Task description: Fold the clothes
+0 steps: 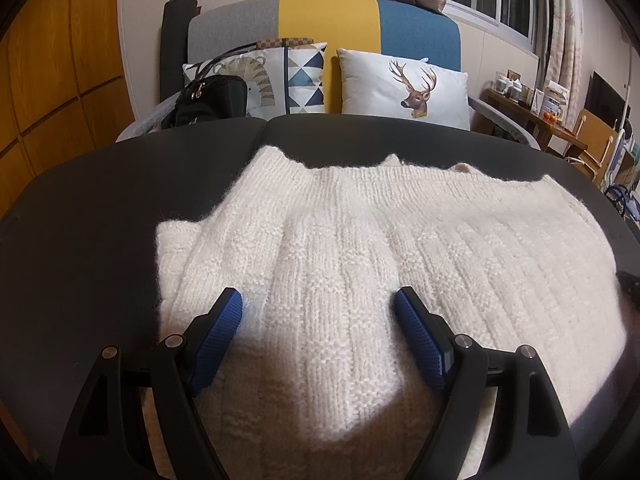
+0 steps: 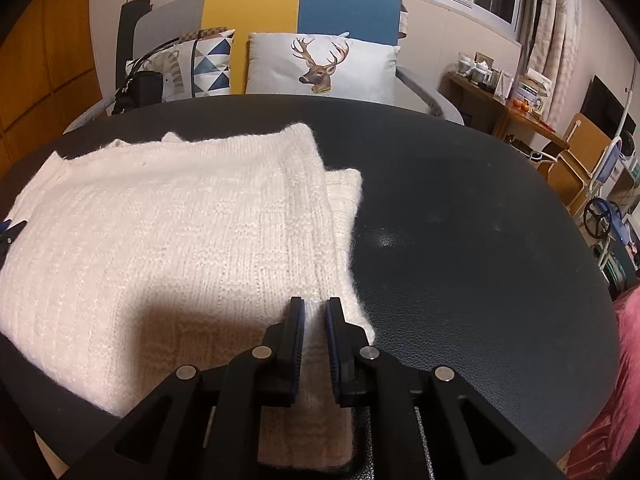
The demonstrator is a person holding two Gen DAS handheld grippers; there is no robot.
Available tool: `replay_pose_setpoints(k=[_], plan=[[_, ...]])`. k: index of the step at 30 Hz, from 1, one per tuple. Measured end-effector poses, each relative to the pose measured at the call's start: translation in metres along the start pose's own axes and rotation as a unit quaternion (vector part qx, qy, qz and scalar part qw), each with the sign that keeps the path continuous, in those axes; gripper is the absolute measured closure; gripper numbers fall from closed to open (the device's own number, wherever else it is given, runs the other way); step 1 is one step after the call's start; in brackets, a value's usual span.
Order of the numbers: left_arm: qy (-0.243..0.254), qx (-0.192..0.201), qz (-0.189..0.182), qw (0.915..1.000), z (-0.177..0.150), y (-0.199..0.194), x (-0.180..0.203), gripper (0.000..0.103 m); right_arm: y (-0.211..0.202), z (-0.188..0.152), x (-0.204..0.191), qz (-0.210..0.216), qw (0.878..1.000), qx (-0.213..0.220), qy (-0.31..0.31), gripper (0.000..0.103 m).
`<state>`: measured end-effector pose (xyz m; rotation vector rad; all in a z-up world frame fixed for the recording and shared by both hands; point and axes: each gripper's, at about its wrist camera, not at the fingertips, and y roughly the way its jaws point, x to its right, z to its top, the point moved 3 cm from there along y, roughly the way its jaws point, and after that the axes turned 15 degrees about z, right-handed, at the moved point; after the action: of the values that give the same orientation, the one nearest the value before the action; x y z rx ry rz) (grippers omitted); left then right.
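Observation:
A white knitted sweater (image 1: 360, 248) lies folded flat on a dark round table (image 1: 100, 208). In the left wrist view my left gripper (image 1: 318, 300) stands open wide, its blue pads (image 1: 416, 328) resting on the near part of the knit with nothing pinched. The right wrist view shows the sweater (image 2: 160, 232) with its folded right edge running toward my right gripper (image 2: 315, 304). The right jaws stand only a narrow gap apart over that edge. The knit shows in the gap and lies flat, not bunched or lifted.
Bare dark table (image 2: 480, 240) stretches to the right of the sweater. Behind the table is a sofa with a deer cushion (image 1: 408, 88), a patterned cushion (image 1: 280, 80) and a black bag (image 1: 212, 100). A wooden shelf (image 2: 504, 104) and chairs stand at the far right.

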<state>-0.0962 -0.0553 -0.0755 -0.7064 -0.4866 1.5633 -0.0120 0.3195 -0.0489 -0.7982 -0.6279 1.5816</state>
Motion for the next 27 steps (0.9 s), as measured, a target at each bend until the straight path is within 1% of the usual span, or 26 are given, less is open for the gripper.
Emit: replay_pose_setpoints(k=[1,3,5,8,10,11,13,17,22,24,27], plan=[[-0.009,0.005,-0.001,0.9999,0.002,-0.005,-0.004,0.022,0.000,0.001,0.000,0.000,1.000,0.000,0.001,0.093],[-0.034,0.027,-0.006,0.9990,0.004,-0.021,-0.012,0.022,0.000,0.001,0.001,0.000,1.000,0.001,0.002,0.093],[-0.037,0.035,-0.010,0.9987,0.002,-0.029,-0.014,0.022,0.000,0.001,0.001,0.000,1.000,0.005,0.005,0.093],[-0.011,0.024,-0.009,0.9996,-0.006,-0.026,-0.009,0.022,0.001,0.002,0.001,0.001,1.000,0.009,0.006,0.093],[0.014,0.013,0.004,0.9998,-0.015,-0.017,-0.004,0.024,0.000,0.001,0.002,0.003,1.000,0.010,0.008,0.093],[0.018,0.010,0.004,0.9998,-0.018,-0.013,-0.004,0.024,0.000,0.001,0.002,0.004,1.000,0.011,0.010,0.093],[0.013,0.014,0.002,0.9998,-0.019,-0.009,-0.008,0.024,0.000,0.001,0.003,0.006,1.000,0.012,0.011,0.093],[0.028,0.019,0.009,0.9994,-0.020,-0.008,-0.008,0.023,0.000,0.001,0.002,0.007,1.000,0.014,0.011,0.093],[0.024,0.014,0.006,0.9996,-0.024,-0.004,-0.009,0.022,0.000,0.000,0.003,0.008,1.000,0.019,0.014,0.093],[0.016,0.010,-0.001,0.9998,-0.021,-0.007,-0.011,0.022,0.000,0.000,0.002,0.008,1.000,0.019,0.012,0.093],[0.000,0.006,-0.014,0.9999,-0.014,-0.017,-0.014,0.022,-0.004,0.002,0.004,0.029,0.999,0.019,0.008,0.092]])
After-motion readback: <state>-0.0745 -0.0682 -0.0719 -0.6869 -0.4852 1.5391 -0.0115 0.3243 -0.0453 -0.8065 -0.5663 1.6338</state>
